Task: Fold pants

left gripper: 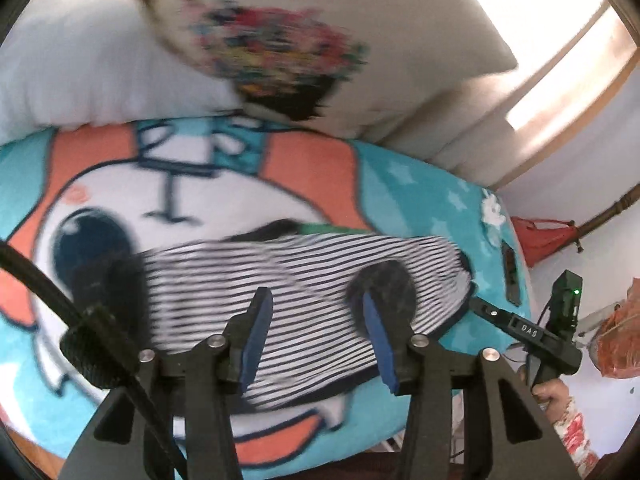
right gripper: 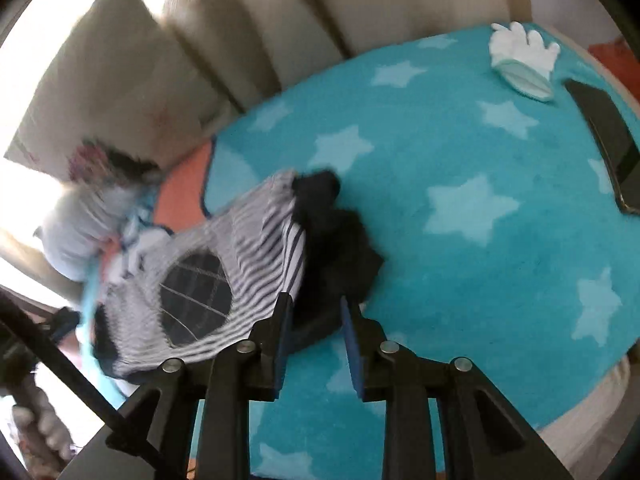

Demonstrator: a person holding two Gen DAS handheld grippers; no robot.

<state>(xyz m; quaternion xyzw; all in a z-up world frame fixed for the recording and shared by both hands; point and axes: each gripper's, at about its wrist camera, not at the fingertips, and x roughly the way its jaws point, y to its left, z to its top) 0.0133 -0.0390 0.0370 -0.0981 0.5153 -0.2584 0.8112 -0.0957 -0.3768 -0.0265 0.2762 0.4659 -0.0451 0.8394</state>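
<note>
Currently the left gripper (left gripper: 318,334) hangs above the bed, its blue-padded jaws spread wide with nothing between them, pointed at the navy-and-white striped pants with dark round knee patches (left gripper: 304,288). The pants lie flattened across the turquoise cartoon-print fleece blanket (left gripper: 420,184), one dark patch (left gripper: 380,288) just beyond the right-hand pad. The right gripper (right gripper: 316,326) sits low over the pants' dark end (right gripper: 340,256), jaws also well apart and holding nothing; whether the pads touch the cloth cannot be told. In the left view it appears at the blanket's right edge, held by a hand (left gripper: 550,394). Motion blur smears the stripes and a floral pillow (left gripper: 272,52). White gloves (right gripper: 524,50) and a dark flat slab (right gripper: 608,140) lie near the far edge, well apart from the pants.
</note>
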